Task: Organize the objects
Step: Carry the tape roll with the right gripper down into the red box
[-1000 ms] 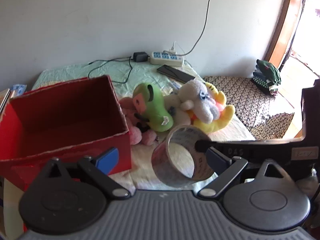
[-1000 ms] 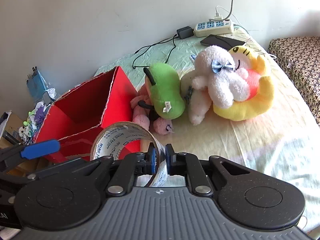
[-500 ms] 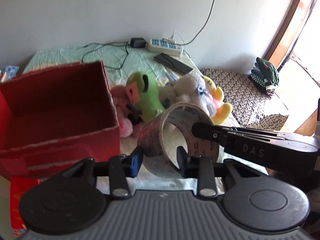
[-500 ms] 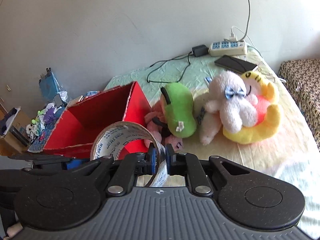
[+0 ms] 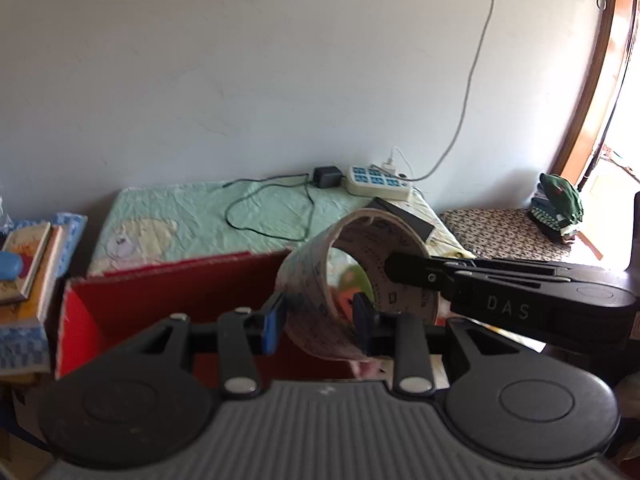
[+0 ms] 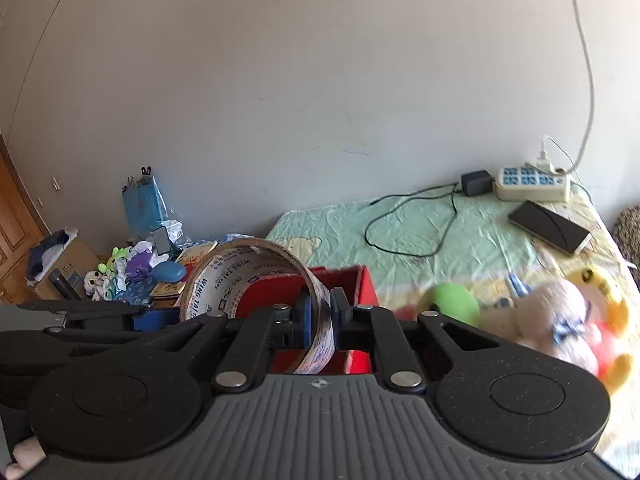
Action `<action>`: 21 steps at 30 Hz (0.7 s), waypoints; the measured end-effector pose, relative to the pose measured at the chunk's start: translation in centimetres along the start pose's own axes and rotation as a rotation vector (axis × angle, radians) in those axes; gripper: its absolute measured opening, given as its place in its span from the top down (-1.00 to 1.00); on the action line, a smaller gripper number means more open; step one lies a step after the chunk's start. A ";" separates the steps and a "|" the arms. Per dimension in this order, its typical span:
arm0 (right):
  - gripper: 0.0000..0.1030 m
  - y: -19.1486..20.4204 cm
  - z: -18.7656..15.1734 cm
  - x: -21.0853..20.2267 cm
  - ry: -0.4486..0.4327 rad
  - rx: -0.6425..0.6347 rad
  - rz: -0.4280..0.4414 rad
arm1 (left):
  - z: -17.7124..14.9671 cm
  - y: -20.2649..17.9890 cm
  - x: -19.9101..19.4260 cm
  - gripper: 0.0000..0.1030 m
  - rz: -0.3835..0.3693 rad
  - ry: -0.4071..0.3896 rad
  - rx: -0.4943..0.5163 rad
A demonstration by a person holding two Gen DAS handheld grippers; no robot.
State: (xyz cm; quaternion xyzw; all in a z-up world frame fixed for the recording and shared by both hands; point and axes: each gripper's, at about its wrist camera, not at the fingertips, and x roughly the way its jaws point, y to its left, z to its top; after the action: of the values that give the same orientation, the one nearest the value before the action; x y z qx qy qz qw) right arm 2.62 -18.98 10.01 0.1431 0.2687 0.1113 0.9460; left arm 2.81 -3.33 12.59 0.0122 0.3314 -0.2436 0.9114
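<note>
A roll of clear packing tape (image 5: 320, 292) is held up in the air between both grippers, above the open red box (image 5: 168, 300). My left gripper (image 5: 318, 322) has its jaws on either side of the roll's near wall. My right gripper (image 6: 320, 320) is shut on the roll's wall (image 6: 240, 280); its fingers reach in from the right in the left wrist view. The red box (image 6: 360, 280) shows behind the roll. A green plush (image 6: 456, 304), a white plush (image 6: 556, 316) and a yellow plush (image 6: 612, 300) lie on the bed to the right.
A power strip (image 6: 532, 184), a charger with cable (image 6: 476, 184) and a black phone (image 6: 548, 228) lie at the bed's far end by the wall. Books (image 5: 28, 252) are stacked left of the box. Small toys and a cardboard box (image 6: 132, 268) clutter the floor at left.
Both grippers have lifted the tape roll and tilted upward. My left jaws have narrowed from wide open to close around the roll's wall. The right gripper stays shut on it.
</note>
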 end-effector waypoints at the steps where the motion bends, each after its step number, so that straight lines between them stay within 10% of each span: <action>1: 0.80 0.5 0.3 0.9 0.008 -0.010 -0.004 | 0.3 0.8 0.4 0.41 0.006 0.001 0.000; 21: 0.81 3.2 -2.1 16.6 0.385 -0.129 -0.239 | -2.7 12.0 15.1 0.46 -0.079 0.368 -0.023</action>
State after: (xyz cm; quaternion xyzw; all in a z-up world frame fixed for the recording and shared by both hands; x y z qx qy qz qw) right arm 14.87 -10.81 1.47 0.0255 0.4517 0.0406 0.8909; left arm 16.63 1.15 -0.43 0.0330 0.4957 -0.2692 0.8251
